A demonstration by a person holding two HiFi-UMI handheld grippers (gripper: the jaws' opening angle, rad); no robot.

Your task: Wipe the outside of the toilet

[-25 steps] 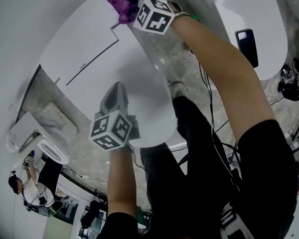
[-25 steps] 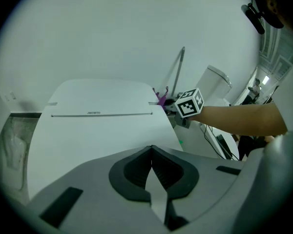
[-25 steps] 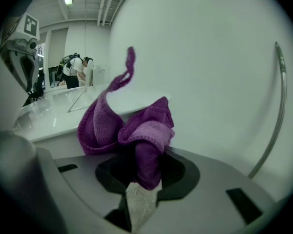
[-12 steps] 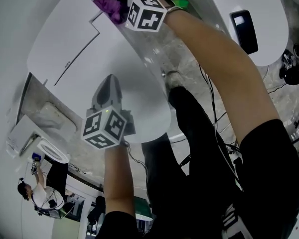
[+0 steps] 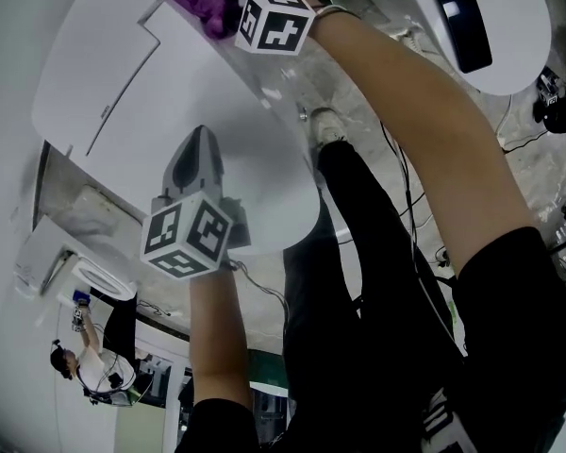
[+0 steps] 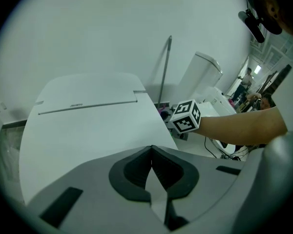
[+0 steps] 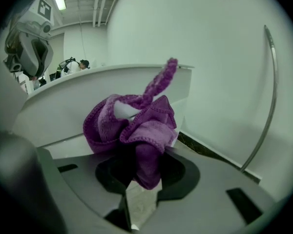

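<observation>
Right gripper [image 5: 231,8] and purple cloth [image 5: 203,8] sit higher in the head view than 1 s ago, now at the top edge; the toilet [image 5: 170,102] has slid up and left with them.

- Right jaws: nearly together, pinching a fold of the cloth. The rest bunches out in front, with 1 strip sticking up.
- Cloth lies at the toilet's back end, on its right edge close to the wall. Contact with the surface is not clear.
- Left gripper [image 5: 200,144]: over the closed lid, pointing toward the back. Jaws together, nothing between them.
- 2nd toilet [image 5: 509,64] to the right, with a dark flat device [image 5: 462,26] on its lid.
- Thin metal pipe [image 7: 269,96] runs up the wall.
</observation>
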